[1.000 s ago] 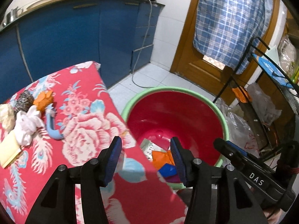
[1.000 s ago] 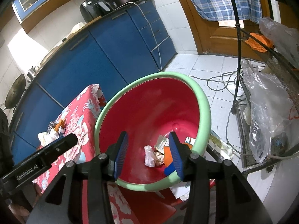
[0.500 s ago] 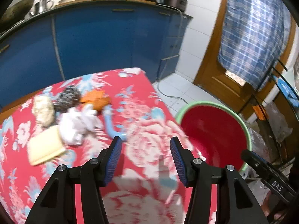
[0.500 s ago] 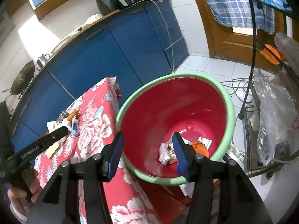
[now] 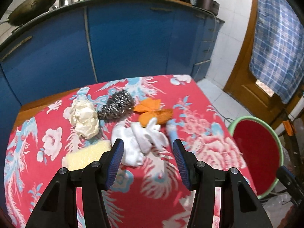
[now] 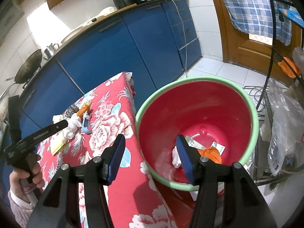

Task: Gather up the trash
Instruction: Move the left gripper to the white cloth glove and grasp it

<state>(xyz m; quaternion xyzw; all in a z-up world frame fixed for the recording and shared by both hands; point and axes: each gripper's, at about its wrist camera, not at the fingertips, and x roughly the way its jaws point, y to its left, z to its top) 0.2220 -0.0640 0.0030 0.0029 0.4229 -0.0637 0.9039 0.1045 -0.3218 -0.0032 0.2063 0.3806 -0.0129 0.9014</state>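
Loosely parted, both grippers' fingers point(image 5: 118, 152) are empty over crumpled white tissue point(image 5: 139, 142) and smooth red bin point(image 6: 197, 114).

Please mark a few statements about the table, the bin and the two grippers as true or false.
1. The red bin with the green rim is empty. False: wrappers and an orange scrap lie at its bottom.
2. The steel scourer lies on the floral tablecloth. True.
3. The left gripper grips the white tissue. False: its jaws stand open, short of the tissue.
4. The right gripper is empty. True.
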